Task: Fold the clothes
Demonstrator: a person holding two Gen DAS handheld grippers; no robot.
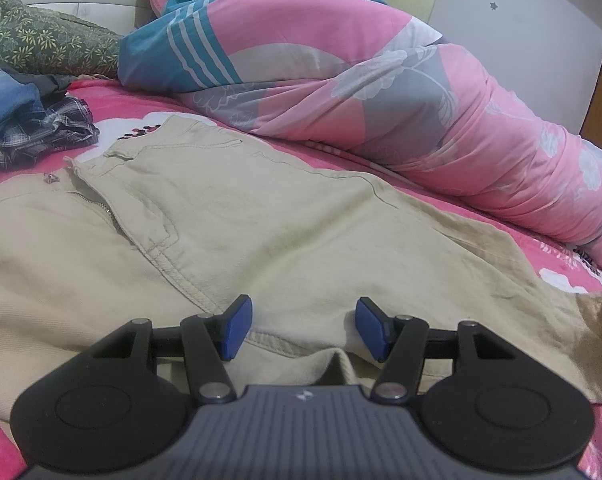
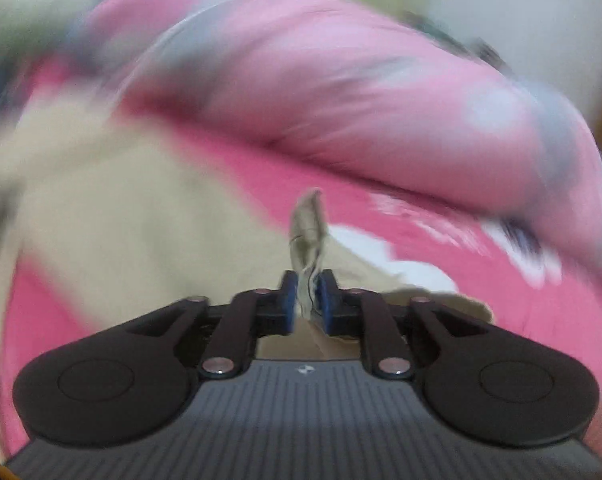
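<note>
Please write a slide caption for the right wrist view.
Right gripper pinches beige trousers above pink bed.

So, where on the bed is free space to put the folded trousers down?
Bare pink sheet shows in a strip between the beige trousers and the rolled quilt. The far left is crowded: a pile of clothes lies before the green pillow. The trousers cover the middle.

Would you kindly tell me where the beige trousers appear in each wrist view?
Left wrist: the beige trousers lie spread over the middle and lower left, under the open left gripper.
Right wrist: blurred, left and centre; a bunched edge is pinched in the right gripper.
Shared landmark: the pink quilt beyond them.
</note>
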